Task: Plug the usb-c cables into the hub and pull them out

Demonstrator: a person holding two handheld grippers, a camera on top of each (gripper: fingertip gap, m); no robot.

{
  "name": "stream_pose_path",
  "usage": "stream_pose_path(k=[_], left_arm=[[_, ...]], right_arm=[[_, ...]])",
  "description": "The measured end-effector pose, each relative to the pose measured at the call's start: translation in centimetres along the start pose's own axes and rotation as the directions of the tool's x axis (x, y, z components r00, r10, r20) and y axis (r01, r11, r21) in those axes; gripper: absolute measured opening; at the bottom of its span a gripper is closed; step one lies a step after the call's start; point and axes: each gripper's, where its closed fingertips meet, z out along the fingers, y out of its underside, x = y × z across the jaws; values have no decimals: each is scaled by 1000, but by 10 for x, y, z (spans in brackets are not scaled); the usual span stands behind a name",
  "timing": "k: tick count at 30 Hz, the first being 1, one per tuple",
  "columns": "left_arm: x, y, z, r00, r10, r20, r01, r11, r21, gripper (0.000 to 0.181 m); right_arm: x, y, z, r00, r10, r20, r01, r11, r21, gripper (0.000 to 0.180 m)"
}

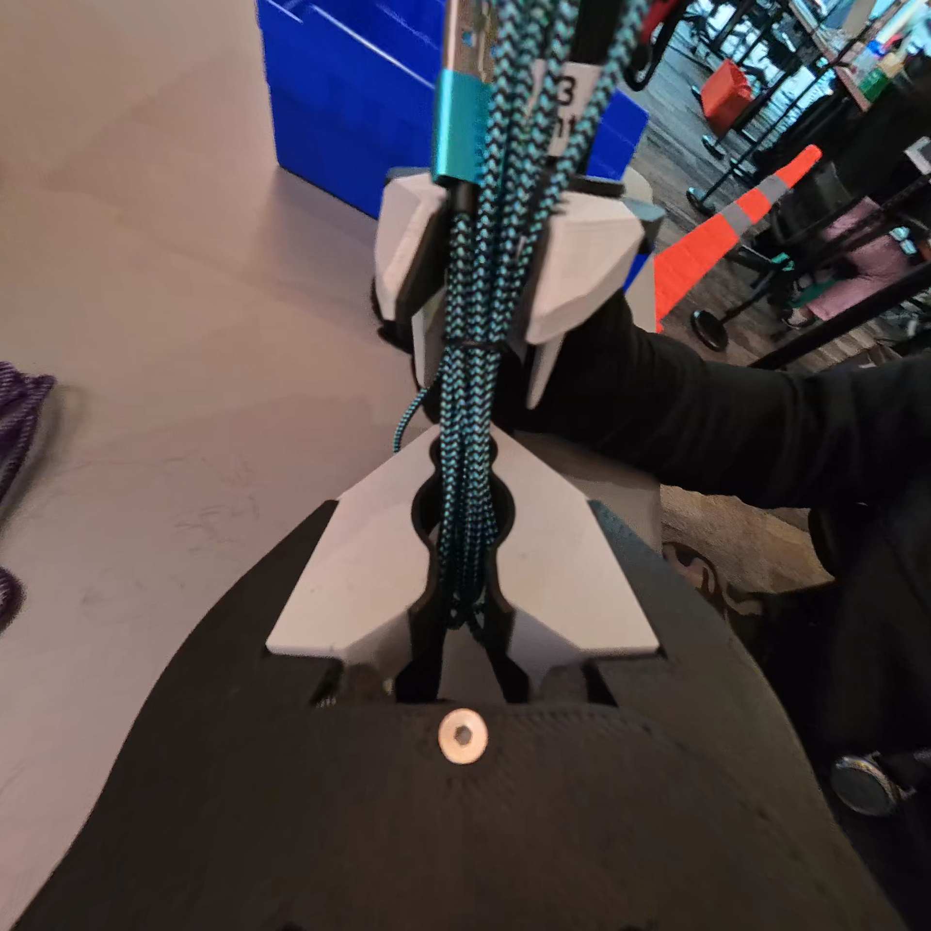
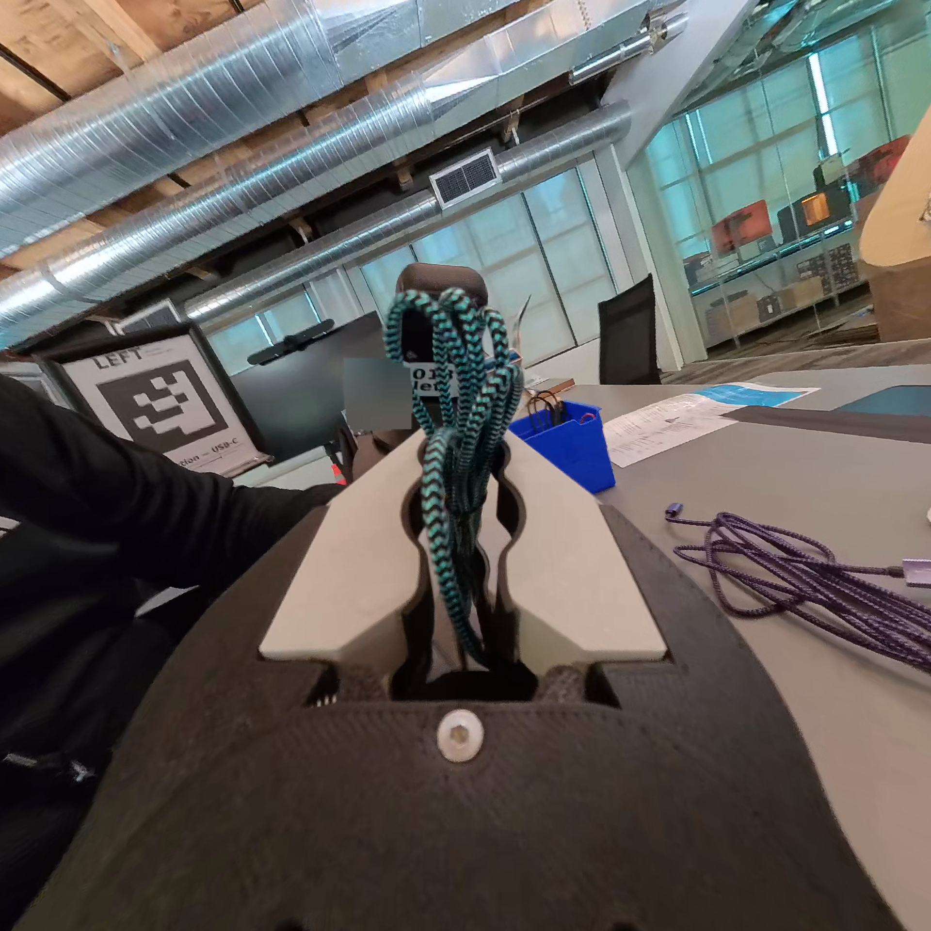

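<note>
A bundled teal-and-black braided cable [image 1: 468, 403] is held between both grippers above the table. My left gripper [image 1: 466, 448] is shut on the lower part of the bundle. The right gripper [image 1: 486, 302] faces it and clamps the same bundle higher up, just below a teal metal connector [image 1: 461, 131]. In the right wrist view my right gripper [image 2: 461, 448] is shut on the bundle, and the cable's loops [image 2: 453, 352] stick out past its fingertips. A purple braided cable [image 2: 806, 579] lies loose on the grey table [image 2: 755, 478]. No hub is in view.
Blue bins [image 1: 352, 90] stand at the back of the table, and a smaller blue bin [image 2: 564, 443] holds wires. Papers [image 2: 680, 413] lie beyond it. A person's black sleeve [image 1: 705, 403] reaches in. An orange cone [image 1: 730, 226] stands on the floor.
</note>
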Motion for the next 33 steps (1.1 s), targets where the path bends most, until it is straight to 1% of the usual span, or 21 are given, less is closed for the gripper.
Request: stream_pose_path(k=[1,2,5,7,10,12,14,15,17,20,23,26,28,30,33], left_arm=[[-3,-2,-4,1000,-1,16,1,1000,9,5],[-3,-5,-9,1000,-1,24,1,1000,21,5],[-5,-14,-29,998,4,68,-7,999,53,3],[-5,-19,-46,994,19,107,-24,998,51,3],[-1,-24,-80,982,67,175,-75,996,41,3],[-5,-26,-110,958,113,264,-120,993,9,3],[-4,-26,-145,939,144,312,-138,990,-40,3],[-6,-24,-166,918,168,360,-142,985,-98,4],[-11,-27,-217,829,238,506,-168,969,-181,4],[-4,-31,-275,749,268,606,-163,961,-223,4],[1,-16,-308,695,316,646,-140,941,-309,4],[1,-2,-317,694,268,669,-81,952,-297,4],[-3,12,-310,715,238,657,-45,954,-297,4],[-9,27,-296,737,214,641,-8,951,-309,4],[-12,44,-261,798,194,571,2,946,-324,4]], right_arm=[[1,0,0,1000,-13,-15,13,1000,-6,24],[3,0,1,1000,-11,-27,10,1000,-5,36],[8,-6,-2,999,34,-34,-33,999,32,59],[12,-8,-4,998,41,-52,-39,998,46,66],[14,-9,-6,997,44,-61,-41,998,50,67],[15,-7,-6,997,52,-65,-49,998,45,65],[17,-6,-6,996,55,-68,-52,998,44,64],[17,-7,-7,996,59,-68,-56,997,48,63],[21,-9,-10,995,77,-70,-72,995,68,58],[24,-11,-14,993,100,-67,-94,992,85,55],[24,-5,-11,993,98,-69,-94,994,61,53],[25,2,-7,993,94,-72,-93,995,30,53],[25,4,-6,993,94,-73,-92,996,20,53],[26,5,-6,993,96,-75,-95,995,20,53],[27,4,-7,992,95,-81,-93,995,22,52]])
